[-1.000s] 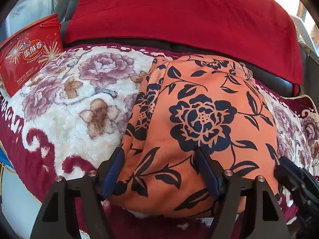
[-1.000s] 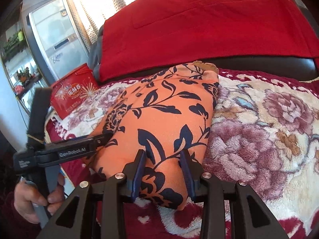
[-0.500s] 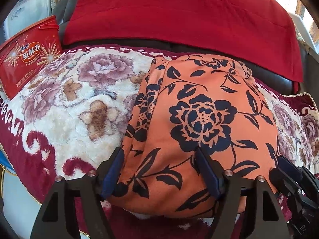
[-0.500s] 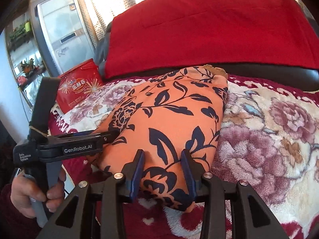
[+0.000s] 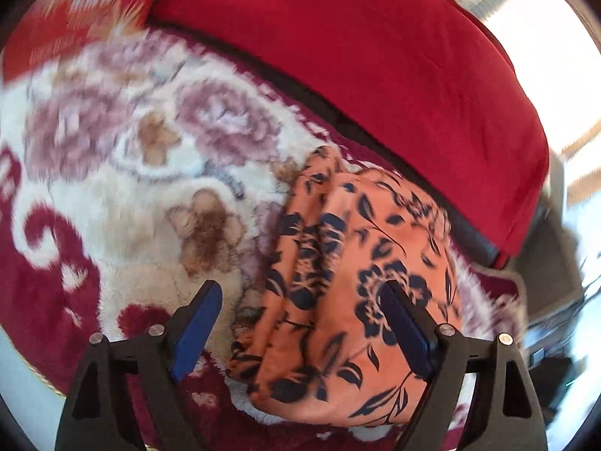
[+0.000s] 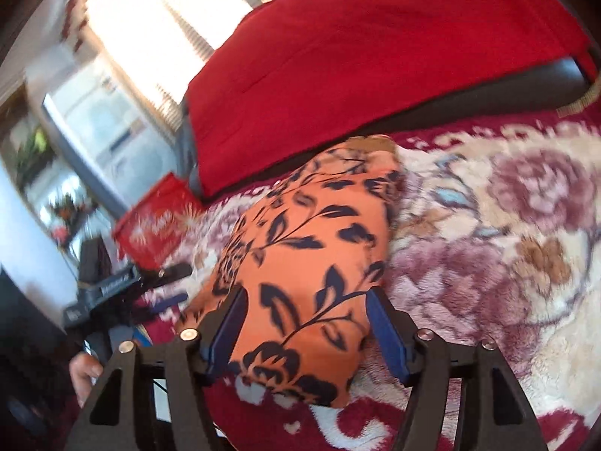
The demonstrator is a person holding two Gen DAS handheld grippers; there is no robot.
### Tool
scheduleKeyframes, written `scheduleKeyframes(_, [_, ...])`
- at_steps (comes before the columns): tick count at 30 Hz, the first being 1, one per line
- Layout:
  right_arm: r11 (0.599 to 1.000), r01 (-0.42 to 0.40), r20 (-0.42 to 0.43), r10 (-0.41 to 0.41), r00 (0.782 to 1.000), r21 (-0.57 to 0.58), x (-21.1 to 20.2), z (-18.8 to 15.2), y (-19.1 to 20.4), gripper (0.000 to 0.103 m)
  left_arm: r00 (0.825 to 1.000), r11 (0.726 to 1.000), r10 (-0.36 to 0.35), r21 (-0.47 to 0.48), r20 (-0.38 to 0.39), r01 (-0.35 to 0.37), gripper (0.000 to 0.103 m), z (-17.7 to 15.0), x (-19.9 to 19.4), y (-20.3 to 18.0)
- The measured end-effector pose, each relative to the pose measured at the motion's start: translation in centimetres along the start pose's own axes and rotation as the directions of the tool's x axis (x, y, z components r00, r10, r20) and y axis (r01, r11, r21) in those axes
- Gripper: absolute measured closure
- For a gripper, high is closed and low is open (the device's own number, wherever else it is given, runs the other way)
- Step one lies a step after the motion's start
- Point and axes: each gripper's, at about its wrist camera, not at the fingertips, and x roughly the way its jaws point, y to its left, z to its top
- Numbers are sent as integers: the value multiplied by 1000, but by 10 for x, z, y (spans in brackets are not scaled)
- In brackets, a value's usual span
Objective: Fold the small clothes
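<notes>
open blanket [image 5: 112, 195] left of folded garment [image 5: 349, 282]

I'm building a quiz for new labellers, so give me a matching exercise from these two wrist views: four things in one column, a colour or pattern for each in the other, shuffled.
Things:
1. folded garment
2. plush blanket
3. cover on the backrest
4. pads on the right gripper fingers

Colours:
A. plain red
B. blue
C. orange with dark flowers
D. cream and maroon with mauve roses

Pairs: 1-C, 2-D, 3-A, 4-B
</notes>
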Motion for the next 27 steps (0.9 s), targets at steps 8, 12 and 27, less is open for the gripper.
scheduleKeyframes(8, [968, -88, 36, 81, 996, 236, -3, 11, -43, 29, 997, 995, -41, -89, -61, 36, 16, 8, 14, 21])
scheduleKeyframes(12, [958, -108, 29, 104, 994, 267, 2, 14, -48, 29, 990, 999, -41, -37, -138, 36, 16, 6, 31, 10])
scheduleKeyframes(27, [929, -166, -94, 207, 974, 330, 61, 20, -59, 28, 924, 958, -273, -162, -267, 236, 16, 7, 77, 8])
